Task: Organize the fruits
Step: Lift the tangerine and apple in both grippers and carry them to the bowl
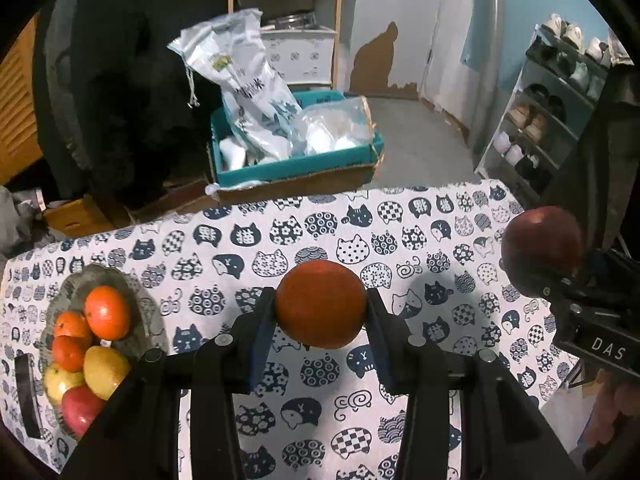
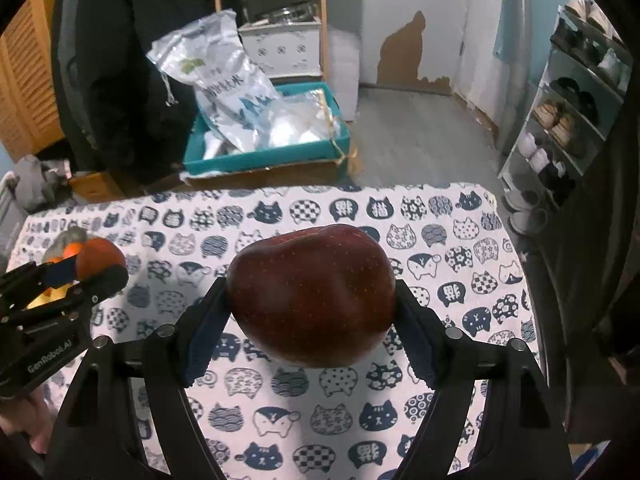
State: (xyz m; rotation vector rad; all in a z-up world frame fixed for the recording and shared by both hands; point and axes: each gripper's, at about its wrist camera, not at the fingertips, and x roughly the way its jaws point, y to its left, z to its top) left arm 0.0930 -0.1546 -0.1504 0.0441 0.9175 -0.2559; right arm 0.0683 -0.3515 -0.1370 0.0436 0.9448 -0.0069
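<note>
A round orange tangerine (image 1: 321, 305) is clamped between the jaws of the left gripper (image 1: 321, 312), which are closed against its two sides, and it is held in the air above a worktop (image 1: 400, 240) covered by a white cloth printed with navy cat faces. A large dark red apple (image 2: 311, 295) is gripped in the same way by the right gripper (image 2: 312, 304), its jaws spread wide around the fruit, above the right half of the worktop. At the near left edge, a grey glass dish (image 1: 100, 276) is seen, filled with tangerines, yellow fruit and a red apple. Beyond the far edge, a teal cardboard box (image 1: 296, 164) of plastic bags is seen on the floor.
</note>
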